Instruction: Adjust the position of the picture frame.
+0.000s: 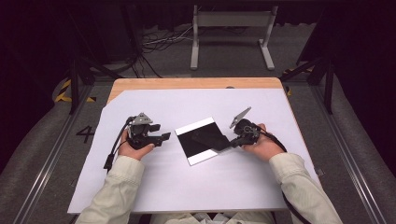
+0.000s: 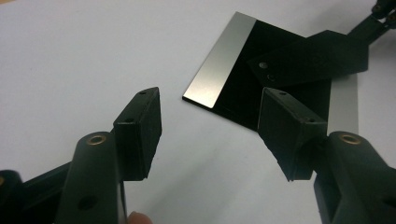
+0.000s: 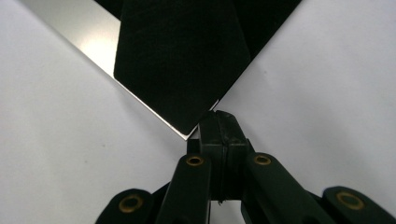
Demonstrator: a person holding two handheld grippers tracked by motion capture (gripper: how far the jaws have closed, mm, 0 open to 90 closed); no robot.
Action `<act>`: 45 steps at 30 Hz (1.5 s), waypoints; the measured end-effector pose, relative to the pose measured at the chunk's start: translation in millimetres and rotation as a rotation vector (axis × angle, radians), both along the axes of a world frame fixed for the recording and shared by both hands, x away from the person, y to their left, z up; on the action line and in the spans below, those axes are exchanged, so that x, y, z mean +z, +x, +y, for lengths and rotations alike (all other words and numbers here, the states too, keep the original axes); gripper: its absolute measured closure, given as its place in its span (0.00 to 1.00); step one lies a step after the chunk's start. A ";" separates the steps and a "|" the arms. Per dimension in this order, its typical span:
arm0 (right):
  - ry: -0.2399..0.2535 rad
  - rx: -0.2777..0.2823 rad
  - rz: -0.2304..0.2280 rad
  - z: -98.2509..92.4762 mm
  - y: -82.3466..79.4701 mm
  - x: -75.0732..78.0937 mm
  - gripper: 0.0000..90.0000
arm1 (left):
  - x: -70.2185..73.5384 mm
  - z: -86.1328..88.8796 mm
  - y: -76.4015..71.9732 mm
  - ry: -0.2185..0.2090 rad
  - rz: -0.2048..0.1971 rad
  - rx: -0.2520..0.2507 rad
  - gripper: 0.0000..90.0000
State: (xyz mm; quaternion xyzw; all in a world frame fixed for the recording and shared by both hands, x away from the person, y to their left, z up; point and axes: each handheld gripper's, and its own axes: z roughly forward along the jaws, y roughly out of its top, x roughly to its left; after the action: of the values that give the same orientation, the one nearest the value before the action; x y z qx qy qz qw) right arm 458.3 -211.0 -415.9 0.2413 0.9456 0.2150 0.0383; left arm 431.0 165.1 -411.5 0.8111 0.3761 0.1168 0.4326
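Lying near the middle of the white sheet (image 1: pixel 163 186) that covers the bench (image 1: pixel 196 83) is a flat black square plate (image 1: pixel 201 140), turned at an angle so that its corners are pointing toward the bench edges. Two opposite sides of it are showing bright, mirror-like strips, one toward the far side and one toward the person.

The right gripper (image 1: pixel 229 144) is coming in from the plate's right, held in the person's right hand (image 1: pixel 261 142). Its fingers are pressed flat together, with no gap showing between them, and they are meeting the plate at its nearest corner; in the right gripper view the closed fingers (image 3: pixel 219 133) are sitting just at that corner, where the shiny edge is ending. Whether the corner is actually pinched between them is not something I can tell from these views. In the left gripper view this gripper's dark body is hanging over the far part of the plate (image 2: pixel 233 79).

The left gripper (image 1: pixel 166 137) is resting in the left hand (image 1: pixel 133 149) to the left of the plate, apart from it. Its fingers (image 2: pixel 140 130) are standing wide apart with nothing between them, pointing toward the plate across bare white sheet.
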 end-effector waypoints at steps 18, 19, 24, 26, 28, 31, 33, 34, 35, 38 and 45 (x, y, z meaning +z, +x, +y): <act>-0.010 0.120 0.013 33.6 -23.0 -1.2 1.00 | -1.3 2.6 2.1 0.006 0.005 0.016 0.45; -0.004 0.129 0.015 36.0 -24.6 -1.6 1.00 | -1.5 2.7 2.3 0.008 0.005 0.017 0.46; 0.039 0.157 0.012 44.2 -29.7 -4.4 1.00 | -2.2 2.5 2.8 0.021 0.001 0.028 0.46; 0.060 0.158 0.017 47.3 -31.6 -5.8 1.00 | -2.4 2.5 2.9 0.027 -0.004 0.031 0.47; 0.077 0.163 0.022 50.3 -32.8 -6.7 1.00 | -2.7 2.6 3.2 0.032 -0.002 0.034 0.49; 0.095 0.167 0.018 53.6 -34.0 -8.1 1.00 | -3.0 3.3 3.4 0.037 -0.005 0.030 0.52; 0.098 0.165 0.015 53.1 -34.5 -8.3 1.00 | -2.4 3.6 2.9 0.034 -0.004 0.030 0.53; 0.102 0.163 0.013 52.5 -34.9 -8.5 1.00 | -2.0 4.2 2.8 0.035 -0.012 0.028 0.53; 0.105 0.161 0.010 51.8 -35.2 -8.6 1.00 | -1.7 4.2 2.1 0.031 -0.010 0.027 0.54; 0.100 0.157 -0.004 50.2 -36.9 -8.0 1.00 | -0.9 4.8 1.4 0.036 -0.015 0.018 0.54; 0.147 0.124 -0.045 34.4 -44.9 1.6 1.00 | 2.5 4.3 -3.4 0.046 -0.032 -0.020 0.53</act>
State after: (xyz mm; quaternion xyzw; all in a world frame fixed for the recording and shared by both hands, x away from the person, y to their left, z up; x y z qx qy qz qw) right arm 413.4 -176.6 -414.3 0.1796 0.9393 0.2911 0.0284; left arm 427.6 169.4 -409.0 0.8227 0.3582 0.1341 0.4207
